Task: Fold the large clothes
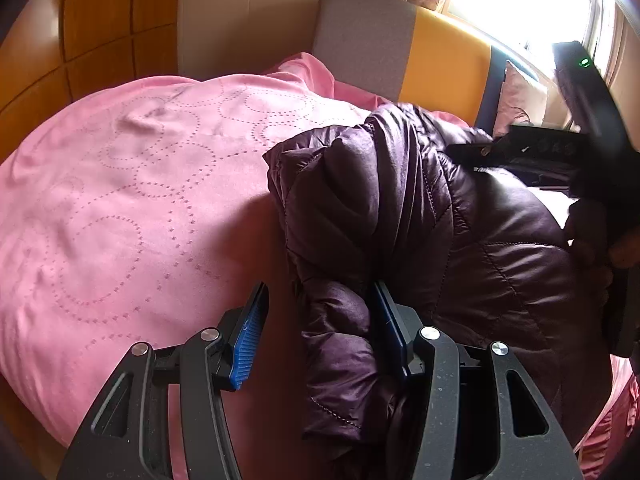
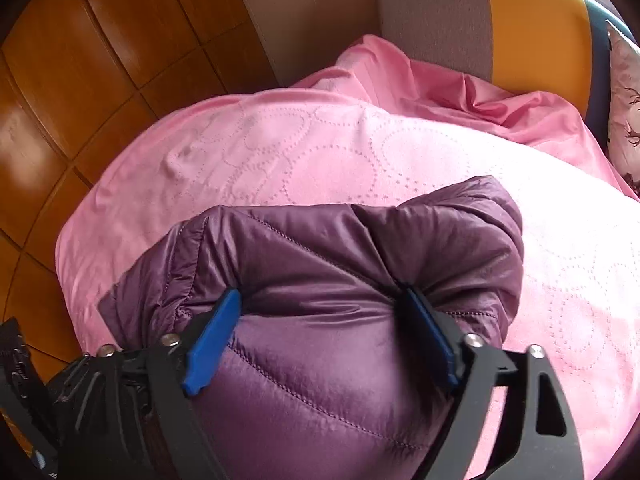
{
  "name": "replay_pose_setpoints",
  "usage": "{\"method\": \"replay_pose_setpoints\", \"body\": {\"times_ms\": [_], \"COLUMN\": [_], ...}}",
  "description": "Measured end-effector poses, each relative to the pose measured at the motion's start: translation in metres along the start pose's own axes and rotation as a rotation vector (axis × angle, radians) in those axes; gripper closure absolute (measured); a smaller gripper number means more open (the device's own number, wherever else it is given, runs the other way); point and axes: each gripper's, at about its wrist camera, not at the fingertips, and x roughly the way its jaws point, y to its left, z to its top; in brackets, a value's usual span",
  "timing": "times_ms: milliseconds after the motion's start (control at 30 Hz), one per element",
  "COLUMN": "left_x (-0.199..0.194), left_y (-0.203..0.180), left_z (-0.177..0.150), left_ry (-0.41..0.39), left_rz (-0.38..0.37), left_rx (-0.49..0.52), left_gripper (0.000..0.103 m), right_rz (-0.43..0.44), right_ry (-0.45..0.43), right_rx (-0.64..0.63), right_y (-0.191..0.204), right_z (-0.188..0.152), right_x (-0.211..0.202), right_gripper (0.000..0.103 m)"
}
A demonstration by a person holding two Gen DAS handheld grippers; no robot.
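A dark purple quilted puffer jacket (image 1: 440, 208) lies bunched on a pink bedspread (image 1: 120, 200). My left gripper (image 1: 320, 286) is open at the jacket's near left edge. A puffy fold rests against its right finger (image 1: 390, 332), while the left finger (image 1: 250, 336) stands clear over bare bedspread. My right gripper (image 2: 322, 294) stands wide open over the jacket (image 2: 320, 248). A thick padded roll bulges up between its jaws, and both fingertips dent the fabric. In the left wrist view, the right tool's black body (image 1: 560, 152) and the hand (image 1: 592, 240) holding it sit at the jacket's far right.
The bed's headboard (image 1: 368, 40) of grey, orange and blue panels stands at the far end, with a patterned pillow (image 2: 628, 112) against it. Wooden floor (image 2: 80, 80) runs along the bed's left edge. Bedspread lies bare to the left of and beyond the jacket. A bright window (image 1: 540, 0) glares at top right.
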Motion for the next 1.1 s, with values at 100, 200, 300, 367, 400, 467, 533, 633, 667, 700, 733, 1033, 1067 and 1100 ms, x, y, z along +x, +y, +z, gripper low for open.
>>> {"method": "replay_pose_setpoints", "body": {"times_ms": [100,200,300,367,400,467,533,633,667,700,733,1033,1067,1100], "left_x": [0.000,0.002,0.005,0.009,0.011,0.016,0.021,0.028,0.029,0.032,0.033,0.028,0.029,0.031], "left_y": [0.002,0.007,0.013,0.020,0.024,0.033,0.040,0.047,0.049,0.051,0.052,0.016,0.004,-0.006], "left_z": [-0.002,-0.002,-0.002,-0.003,-0.004,-0.004,-0.005,-0.007,-0.008,-0.009,-0.010,-0.010,-0.008,-0.007], "left_ry": [0.000,0.003,0.007,0.014,0.021,0.037,0.054,0.077,0.080,0.082,0.081,0.098,0.109,0.117], "left_rz": [-0.012,-0.038,-0.064,-0.101,-0.128,-0.181,-0.243,-0.348,-0.391,-0.430,-0.456,-0.570,-0.589,-0.603], "left_rx": [-0.006,-0.026,-0.049,-0.079,-0.100,-0.144,-0.181,-0.234,-0.254,-0.275,-0.294,-0.268,-0.255,-0.242], "left_gripper": [0.051,0.051,0.047,0.046,0.046,0.044,0.044,0.049,0.052,0.056,0.056,0.059,0.059,0.059], "right_rz": [0.043,0.058,0.147,0.227,0.273,0.349,0.425,0.483,0.487,0.487,0.486,0.414,0.396,0.378], "right_ry": [-0.057,-0.086,-0.047,0.003,0.016,0.011,0.029,0.025,0.014,0.003,-0.009,-0.135,-0.157,-0.174], "right_rx": [0.050,0.125,0.242,0.300,0.331,0.394,0.431,0.453,0.453,0.455,0.447,0.381,0.379,0.381], "right_y": [-0.010,-0.031,-0.061,-0.073,-0.078,-0.085,-0.087,-0.086,-0.086,-0.086,-0.086,-0.085,-0.090,-0.095], "right_z": [-0.010,-0.030,-0.059,-0.076,-0.084,-0.092,-0.096,-0.102,-0.103,-0.105,-0.107,-0.132,-0.138,-0.143], "right_x": [-0.025,-0.048,-0.051,-0.042,-0.037,-0.028,-0.018,-0.010,-0.012,-0.016,-0.021,-0.092,-0.105,-0.116], "right_gripper": [0.003,0.002,0.002,0.002,0.002,0.002,0.002,0.004,0.010,0.019,0.024,0.041,0.041,0.041]}}
